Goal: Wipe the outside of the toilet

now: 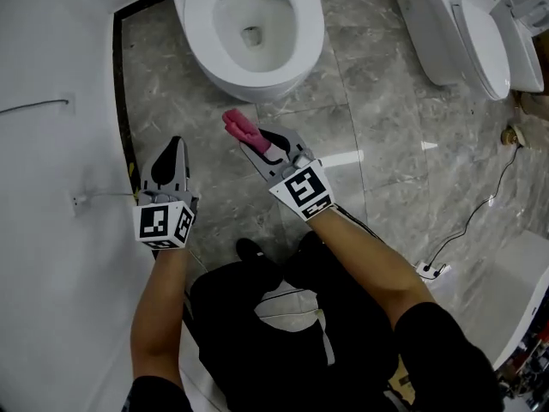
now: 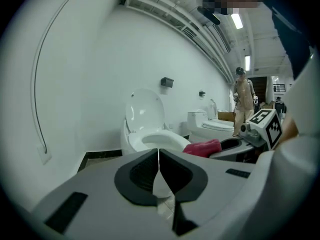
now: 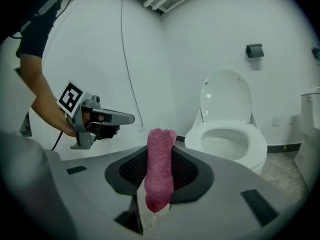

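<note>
Noting the left tongs point(image 1: 175, 146) closed on nothing, pads pressed together, held low just beside the white wall point(image 1: 51, 101) on their left. Judged parked there as the spare tool, out of the working line. Recording a thin cord point(image 1: 99, 197) on that wall, close to the left of these tongs, and a dark skirting strip point(image 1: 119, 93) running ahead of them.

Finding the right tongs point(image 1: 262, 146) clamped on a rolled pink cloth point(image 1: 239, 126), with the roll projecting forward past the tips. Judged held so in order to present the cloth end first to the porcelain. Placing the toilet point(image 1: 199, 33) directly ahead of the right tongs, ahead and to the right of the left tongs, lid up. Cloth near the front of the bowl, not touching it. No wiping contact seen.

Observing bare marble floor point(image 1: 377, 118) between tongs and bowl, with nothing standing in the path. Logging a second toilet point(image 1: 467, 33) well to the right of the right tongs and a white cable point(image 1: 470, 221) on the floor to their right, both apart from the reach. Cable judged a snag risk only if work moves to that side.
</note>
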Tool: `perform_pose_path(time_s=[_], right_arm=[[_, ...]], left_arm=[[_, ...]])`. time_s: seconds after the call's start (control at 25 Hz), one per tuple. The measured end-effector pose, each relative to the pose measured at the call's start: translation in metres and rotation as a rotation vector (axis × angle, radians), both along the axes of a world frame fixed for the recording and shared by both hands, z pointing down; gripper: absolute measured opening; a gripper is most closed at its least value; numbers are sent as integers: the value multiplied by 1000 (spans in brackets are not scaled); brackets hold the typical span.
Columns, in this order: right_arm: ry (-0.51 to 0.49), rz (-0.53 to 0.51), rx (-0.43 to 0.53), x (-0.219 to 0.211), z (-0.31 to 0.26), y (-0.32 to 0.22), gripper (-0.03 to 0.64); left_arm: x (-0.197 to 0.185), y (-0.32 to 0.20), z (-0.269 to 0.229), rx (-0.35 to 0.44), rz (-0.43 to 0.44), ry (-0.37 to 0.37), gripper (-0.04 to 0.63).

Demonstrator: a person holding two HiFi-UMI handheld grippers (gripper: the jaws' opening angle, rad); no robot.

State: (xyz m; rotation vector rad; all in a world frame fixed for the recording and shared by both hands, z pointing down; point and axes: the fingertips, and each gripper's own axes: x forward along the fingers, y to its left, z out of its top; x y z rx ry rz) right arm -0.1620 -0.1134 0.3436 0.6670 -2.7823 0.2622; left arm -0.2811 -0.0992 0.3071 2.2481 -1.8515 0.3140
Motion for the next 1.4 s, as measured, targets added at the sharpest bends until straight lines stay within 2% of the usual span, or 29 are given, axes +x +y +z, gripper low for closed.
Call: perform_pose_path(time_s=[0.2, 0.4, 0.52, 0.64, 0.84, 1.04, 1.2, 1.4], right_arm=[[2, 30, -14, -41, 74, -21, 132], [-9, 138, 2, -85, 117, -59, 132], [20, 225, 14, -102, 141, -79, 132], [-2, 311, 13, -111, 143, -93, 132], [-61, 443, -61, -109, 137, -108, 132], [-62, 524, -125, -99, 139, -115, 132], [-36, 537, -118, -82, 139, -117, 132], [11, 500, -86, -63, 135, -113, 132]], left_arm=[[-14, -11, 55, 28, 46, -51, 21], [-24, -32, 79, 100, 122, -136, 21], [-33, -44, 87, 122, 125, -153, 21], [-41, -50, 88, 146, 106, -150, 21], [-42, -45, 83, 171, 95, -140, 21], [-32, -45, 76, 177, 131, -142, 21], [-21, -49, 67, 195, 170, -171, 21], [-20, -54, 67, 185, 178, -178, 21]])
